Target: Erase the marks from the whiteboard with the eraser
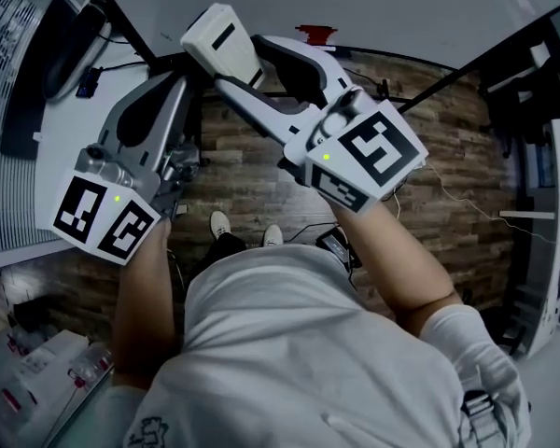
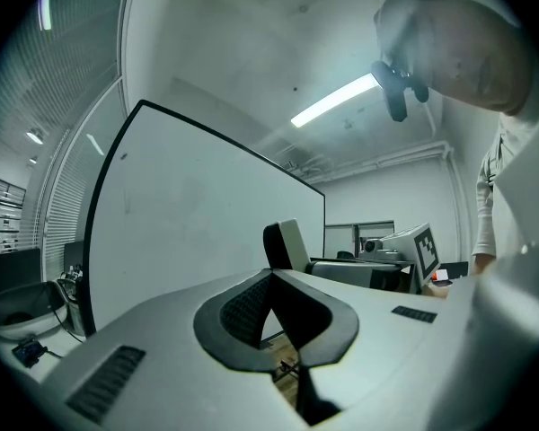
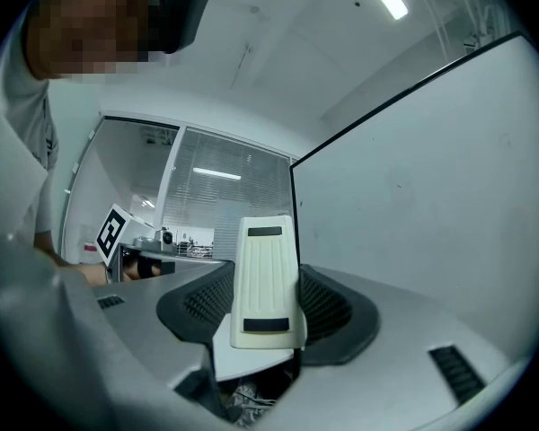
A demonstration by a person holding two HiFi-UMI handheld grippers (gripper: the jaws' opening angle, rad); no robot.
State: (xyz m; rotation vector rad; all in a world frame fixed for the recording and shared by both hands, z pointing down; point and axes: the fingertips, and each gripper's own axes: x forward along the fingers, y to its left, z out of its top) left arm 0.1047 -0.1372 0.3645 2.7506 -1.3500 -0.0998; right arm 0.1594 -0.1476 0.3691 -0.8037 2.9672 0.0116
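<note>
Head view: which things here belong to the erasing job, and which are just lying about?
Job in hand:
eraser, gripped in the right tongs
whiteboard
left tongs, shut and empty

Lying about:
floor cables
red object near the board's edge
dark object on the left counter

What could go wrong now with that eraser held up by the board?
The eraser sticks far out of the right gripper and its jaws, so pressing on the whiteboard might twist or drop it. The left gripper, shut and empty, is close by; they could bump.
</note>
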